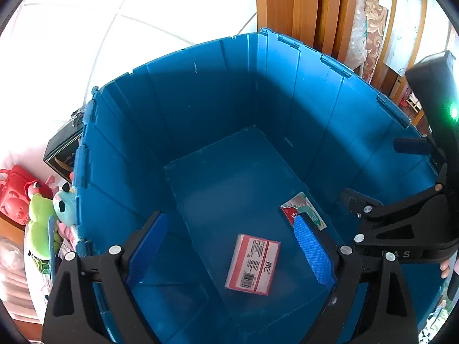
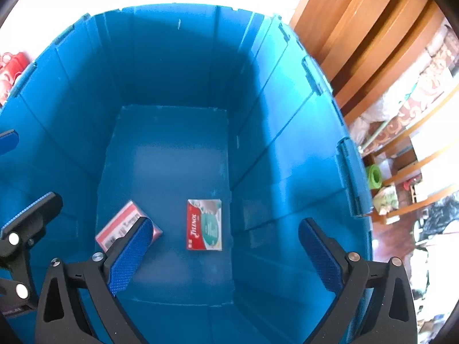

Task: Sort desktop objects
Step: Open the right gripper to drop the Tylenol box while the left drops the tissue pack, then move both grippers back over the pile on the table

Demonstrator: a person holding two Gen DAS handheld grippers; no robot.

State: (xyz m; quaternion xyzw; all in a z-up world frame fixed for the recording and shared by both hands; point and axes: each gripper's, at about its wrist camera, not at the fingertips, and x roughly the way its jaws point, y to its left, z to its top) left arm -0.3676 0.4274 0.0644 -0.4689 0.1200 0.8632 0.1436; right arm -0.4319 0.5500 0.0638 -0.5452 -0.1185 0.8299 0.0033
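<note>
Claws of two hand-held tools hang over a deep blue plastic crate (image 2: 178, 66), both pointing down into it. The left claw (image 1: 232, 249) has its blue ribbed pads spread wide with nothing between them. The right claw (image 2: 226, 253) is likewise spread wide and empty. On the crate floor lie two small cartons, apart from each other: a red-and-white cardboard box with a barcode (image 1: 254, 263) and a red, white and green Tylenol box (image 2: 204, 225), both lying flat. The left view alone shows soft toys, among them a green plush (image 1: 40, 229), just outside the crate's left wall, and fingertips (image 1: 444, 269) on the other tool. The right view alone shows the Tylenol box unobstructed.
</note>
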